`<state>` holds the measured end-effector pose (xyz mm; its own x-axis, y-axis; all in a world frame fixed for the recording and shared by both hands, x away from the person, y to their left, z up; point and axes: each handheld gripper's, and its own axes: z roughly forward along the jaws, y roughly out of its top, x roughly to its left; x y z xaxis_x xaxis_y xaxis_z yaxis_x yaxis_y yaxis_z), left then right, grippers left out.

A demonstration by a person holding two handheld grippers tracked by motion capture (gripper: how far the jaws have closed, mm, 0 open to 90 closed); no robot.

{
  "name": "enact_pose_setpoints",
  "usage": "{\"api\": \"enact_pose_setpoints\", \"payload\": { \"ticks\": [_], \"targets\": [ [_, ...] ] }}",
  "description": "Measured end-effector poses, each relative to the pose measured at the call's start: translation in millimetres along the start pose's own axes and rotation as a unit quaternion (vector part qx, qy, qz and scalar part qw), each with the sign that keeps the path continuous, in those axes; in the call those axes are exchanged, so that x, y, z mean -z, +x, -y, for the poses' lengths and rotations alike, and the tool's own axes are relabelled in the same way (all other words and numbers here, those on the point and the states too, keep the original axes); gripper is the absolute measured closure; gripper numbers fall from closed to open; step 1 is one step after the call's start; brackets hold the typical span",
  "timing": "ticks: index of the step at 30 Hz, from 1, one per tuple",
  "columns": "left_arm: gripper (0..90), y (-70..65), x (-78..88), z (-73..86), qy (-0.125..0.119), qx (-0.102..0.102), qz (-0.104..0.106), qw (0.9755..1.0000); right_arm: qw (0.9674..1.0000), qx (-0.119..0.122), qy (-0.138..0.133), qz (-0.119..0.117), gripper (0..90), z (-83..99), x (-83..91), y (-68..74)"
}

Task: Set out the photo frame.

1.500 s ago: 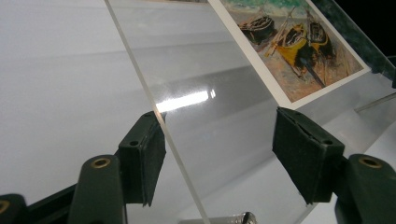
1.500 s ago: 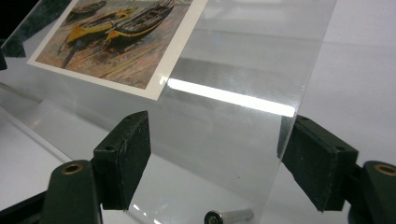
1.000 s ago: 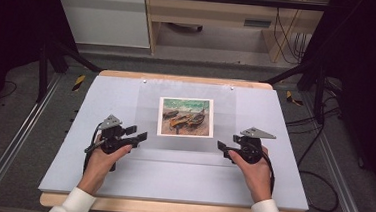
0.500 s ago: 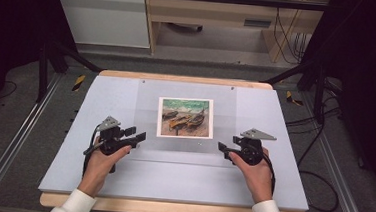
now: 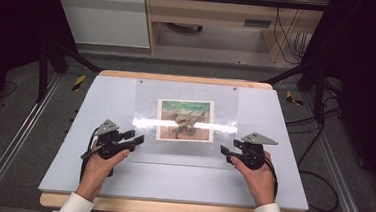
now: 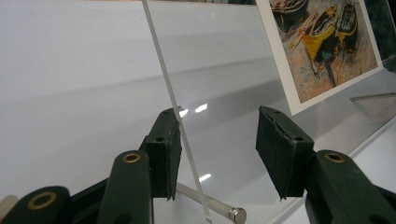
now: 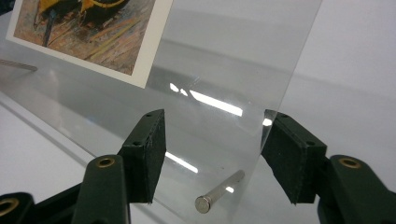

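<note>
A clear plastic sheet [image 5: 183,148] lies on the pale board [image 5: 101,100] over a painted picture of boats [image 5: 185,120]. My left gripper [image 5: 136,137] sits at the sheet's near left corner. In the left gripper view the sheet's edge [image 6: 175,105] runs along the left pad [image 6: 172,144], and the other pad stands apart from it. My right gripper [image 5: 224,151] sits at the near right corner, where the sheet's edge [image 7: 275,93] reaches the right pad [image 7: 292,154]. Both grippers [image 6: 219,154] [image 7: 215,154] have just been closing around the sheet's edge, still open.
A small metal pin [image 6: 219,209] [image 7: 219,191] lies under the sheet near each gripper. Two small fasteners [image 5: 141,81] sit at the sheet's far edge. The board rests on a wooden table [image 5: 169,208]; metal rails [image 5: 18,139] run along both sides.
Both grippers' jaws have narrowed a little at the sheet's near corners. The hands, the sheet and the picture have stayed in place.
</note>
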<state>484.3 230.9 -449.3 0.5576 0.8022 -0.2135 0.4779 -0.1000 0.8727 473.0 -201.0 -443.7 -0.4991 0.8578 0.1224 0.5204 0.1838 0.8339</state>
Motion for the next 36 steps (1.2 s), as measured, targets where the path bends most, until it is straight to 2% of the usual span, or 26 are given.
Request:
{"api": "enact_pose_setpoints", "payload": {
  "ticks": [36],
  "targets": [
    [55.7,-3.1,7.9,4.3,0.003,-0.007,0.0,1.0,1.0,0.002,0.002,-0.002,51.5,6.3,9.1,-0.2]
  ]
}}
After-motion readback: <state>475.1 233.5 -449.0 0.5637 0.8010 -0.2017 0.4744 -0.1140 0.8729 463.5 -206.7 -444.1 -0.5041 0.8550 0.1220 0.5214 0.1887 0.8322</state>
